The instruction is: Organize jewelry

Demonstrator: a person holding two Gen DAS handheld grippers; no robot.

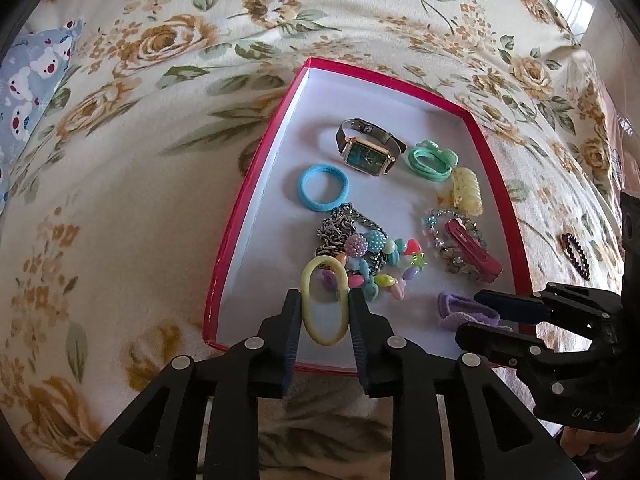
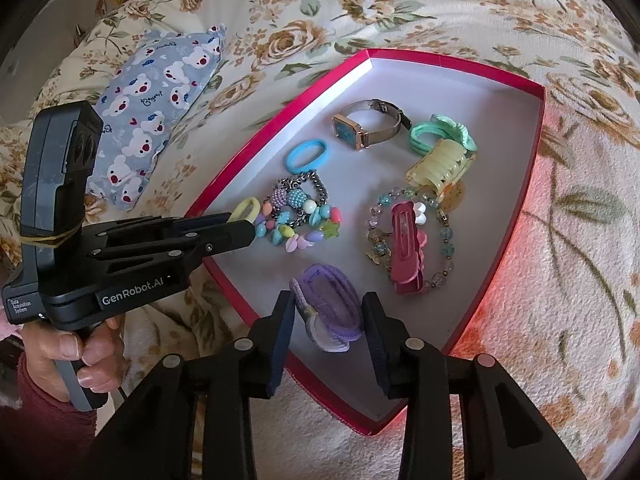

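Left gripper (image 1: 325,320) has its jaws spread around one yellow hair tie (image 1: 325,305), right gripper (image 2: 329,326) spread around one purple scrunchie (image 2: 330,312), both lying inside the red box (image 1: 256,184)'s near edge. Further in: one watch (image 1: 370,148), one blue tie (image 1: 323,187), one green tie (image 1: 432,159), two hair clips, two bead bracelets.

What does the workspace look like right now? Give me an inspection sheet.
Surface: floral blanket, open red box on it.
Job's things: in the box: watch, blue tie, green tie, claw clip, bead bracelets, red clip; dark ring outside on the blanket.
Clutter: bear-print pillow.
Grippers: left gripper tongs apart around yellow tie; right gripper tongs apart around purple tie; both inside the box.
Cables: nothing seen.
Surroundings: window, far right.
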